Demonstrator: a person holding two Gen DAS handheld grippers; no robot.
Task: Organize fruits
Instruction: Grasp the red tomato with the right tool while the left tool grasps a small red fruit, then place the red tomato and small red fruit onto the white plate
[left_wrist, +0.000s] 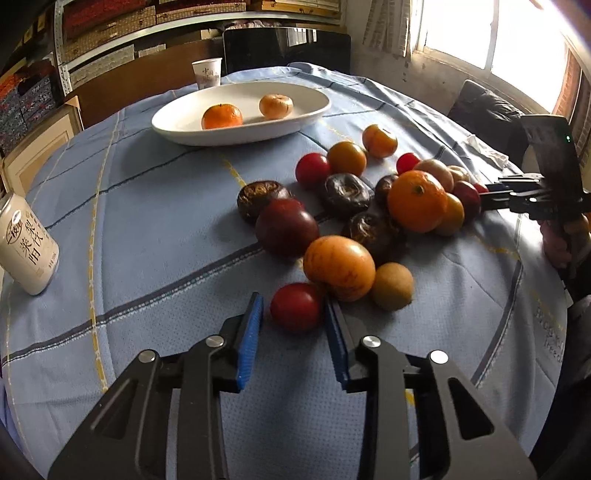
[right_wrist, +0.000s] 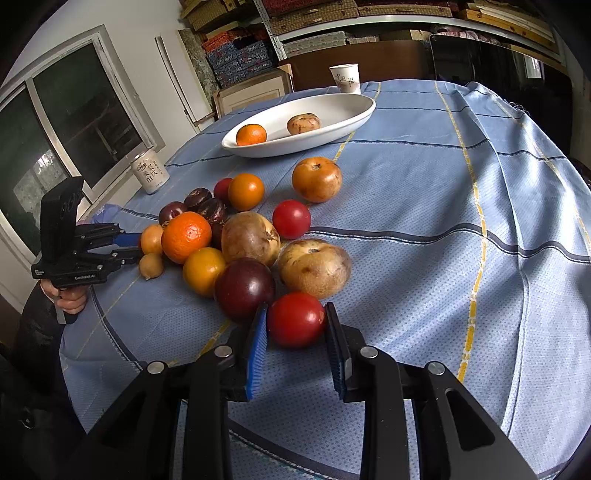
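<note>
A: Left wrist view. Left gripper (left_wrist: 294, 317) brackets a small round red tomato (left_wrist: 295, 307) at the heap's 6 o'clock edge; the right pad touches it, the other shows a sliver of gap. Grip unconfirmed.

B: Right wrist view. Right gripper (right_wrist: 296, 321) is clamped on another glossy red tomato (right_wrist: 295, 319). White oval ceramic dish (right_wrist: 354, 117) lies at 12 o'clock, holding two fruits. Judged step: picking; next, lift clear, carry to dish.

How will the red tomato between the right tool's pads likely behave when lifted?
Round and glossy, the red tomato may slip from the right tool or roll if released. It looks soft-skinned, so hard squeezing could bruise it.
</note>
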